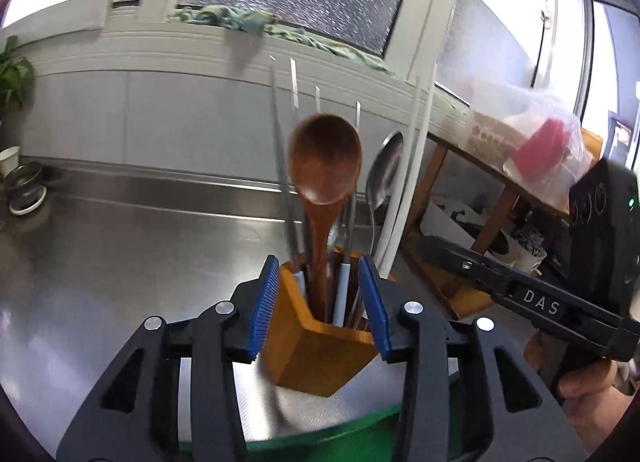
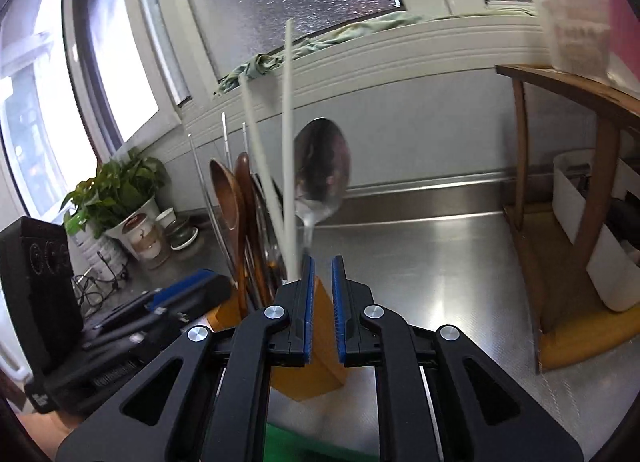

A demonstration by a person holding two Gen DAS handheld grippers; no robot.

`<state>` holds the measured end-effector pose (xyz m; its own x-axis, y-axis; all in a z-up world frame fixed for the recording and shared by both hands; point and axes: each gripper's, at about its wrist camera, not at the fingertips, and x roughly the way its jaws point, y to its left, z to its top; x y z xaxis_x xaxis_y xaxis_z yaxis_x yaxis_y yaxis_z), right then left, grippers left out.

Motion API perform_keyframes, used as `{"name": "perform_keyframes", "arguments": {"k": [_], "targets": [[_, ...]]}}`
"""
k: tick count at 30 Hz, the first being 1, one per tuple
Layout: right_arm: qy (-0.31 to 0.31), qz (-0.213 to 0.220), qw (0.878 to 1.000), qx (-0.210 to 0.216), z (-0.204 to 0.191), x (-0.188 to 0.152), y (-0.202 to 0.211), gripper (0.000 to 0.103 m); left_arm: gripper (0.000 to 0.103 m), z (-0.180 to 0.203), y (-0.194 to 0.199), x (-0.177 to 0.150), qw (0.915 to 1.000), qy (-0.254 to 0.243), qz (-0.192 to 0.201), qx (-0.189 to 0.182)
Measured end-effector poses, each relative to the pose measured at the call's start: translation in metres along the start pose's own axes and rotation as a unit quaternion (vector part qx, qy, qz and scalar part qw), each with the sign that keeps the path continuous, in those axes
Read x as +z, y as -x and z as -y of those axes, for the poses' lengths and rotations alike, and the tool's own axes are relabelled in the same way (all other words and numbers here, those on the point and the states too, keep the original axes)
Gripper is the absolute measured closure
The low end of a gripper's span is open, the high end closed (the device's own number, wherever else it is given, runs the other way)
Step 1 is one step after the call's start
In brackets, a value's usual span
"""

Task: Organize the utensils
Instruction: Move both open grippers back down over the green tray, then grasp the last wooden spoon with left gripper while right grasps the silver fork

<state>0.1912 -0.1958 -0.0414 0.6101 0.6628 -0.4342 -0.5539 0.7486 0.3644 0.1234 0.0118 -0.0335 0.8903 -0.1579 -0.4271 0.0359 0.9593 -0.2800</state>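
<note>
Wooden holder (image 1: 316, 346) upright on the steel worktop (image 1: 120, 246), packed with a wooden spoon (image 1: 325, 158), a metal spoon (image 2: 322, 166), 2 white chopsticks (image 2: 287, 142) and thin metal ones. Left gripper (image 1: 319, 302) parted, jaws flanking the holder's rim – gripping nothing. Right gripper (image 2: 322, 310) narrowly parted just behind the holder, likewise empty. Light, stiff, slippery – best pinched mid-handle, above the rim.

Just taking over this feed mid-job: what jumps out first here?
A wooden holder crammed with utensils stands on the steel counter, dead centre in both views. A big wooden spoon and a metal spoon stick up from it among white chopsticks. The left claw stands open around the holder's rim; the right claw shows a narrow gap, empty.
</note>
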Motion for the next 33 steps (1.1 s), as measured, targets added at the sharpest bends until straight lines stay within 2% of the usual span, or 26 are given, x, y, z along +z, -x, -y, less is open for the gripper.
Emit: {"name": "perform_keyframes", "arguments": {"k": [3,5,6,7,8,9,11,12,13,16,19,21,22,24,26,27,29,31,33], "targets": [[0.000,-0.002,1.000,-0.005,0.003,0.000,0.013,0.092,0.059,-0.003,0.015,0.004,0.9999,0.003,0.003,0.009],[-0.006,-0.014,1.000,-0.010,0.004,-0.001,0.024,0.090,0.047,-0.007,0.031,0.006,0.9998,0.009,0.005,0.019],[-0.011,-0.022,1.000,-0.010,0.005,-0.002,0.030,0.076,0.044,-0.008,0.036,0.006,0.9997,0.012,0.004,0.020],[-0.015,-0.027,0.999,-0.010,0.006,-0.004,0.036,0.046,0.038,-0.009,0.046,0.008,0.9996,0.016,0.003,0.022],[-0.017,-0.028,0.999,-0.011,0.007,-0.005,0.041,0.033,0.033,-0.010,0.054,0.008,0.9996,0.018,0.001,0.024],[-0.016,-0.025,0.999,-0.013,0.006,-0.007,0.049,0.028,0.031,-0.011,0.060,0.008,0.9995,0.019,-0.002,0.026],[-0.014,-0.034,0.999,-0.017,0.005,-0.009,0.063,0.028,0.023,-0.012,0.076,0.007,0.9991,0.022,-0.016,0.032],[-0.021,-0.045,0.999,-0.016,0.005,-0.010,0.068,0.024,0.021,-0.013,0.080,0.006,0.9989,0.025,-0.023,0.032],[-0.031,-0.058,0.998,-0.011,0.006,-0.011,0.071,0.016,0.016,-0.014,0.085,0.005,0.9982,0.033,-0.038,0.032],[-0.057,-0.118,0.991,0.019,0.004,-0.017,0.076,0.005,0.008,-0.016,0.093,-0.005,0.9929,0.063,-0.100,0.015],[-0.064,-0.216,0.973,0.044,-0.006,-0.031,0.073,0.004,0.008,-0.009,0.092,-0.022,0.9817,0.061,-0.180,0.008],[-0.065,-0.288,0.955,0.036,-0.012,-0.047,0.068,0.004,0.008,-0.004,0.086,-0.040,0.9646,0.063,-0.256,0.005],[-0.066,-0.311,0.948,0.027,-0.015,-0.053,0.065,0.004,0.008,-0.002,0.082,-0.049,0.9547,0.066,-0.290,0.006],[-0.079,-0.356,0.931,0.007,-0.017,-0.070,0.062,0.005,0.010,0.001,0.078,-0.065,0.9391,0.072,-0.336,0.009],[-0.079,-0.368,0.926,0.008,-0.018,-0.079,0.063,0.014,0.026,0.006,0.078,-0.077,0.9311,0.063,-0.359,0.010],[-0.077,-0.375,0.924,0.003,-0.019,-0.082,0.062,0.022,0.030,0.010,0.078,-0.083,0.9273,0.057,-0.370,0.010],[-0.077,-0.384,0.920,-0.003,-0.019,-0.090,0.065,0.031,0.053,0.017,0.078,-0.094,0.9214,0.043,-0.386,0.015],[-0.073,-0.386,0.919,-0.012,-0.022,-0.093,0.066,0.033,0.061,0.026,0.075,-0.106,0.9148,0.027,-0.403,0.019],[-0.070,-0.386,0.919,-0.021,-0.023,-0.096,0.068,0.033,0.061,0.032,0.073,-0.113,0.9113,0.025,-0.411,0.017]]}}
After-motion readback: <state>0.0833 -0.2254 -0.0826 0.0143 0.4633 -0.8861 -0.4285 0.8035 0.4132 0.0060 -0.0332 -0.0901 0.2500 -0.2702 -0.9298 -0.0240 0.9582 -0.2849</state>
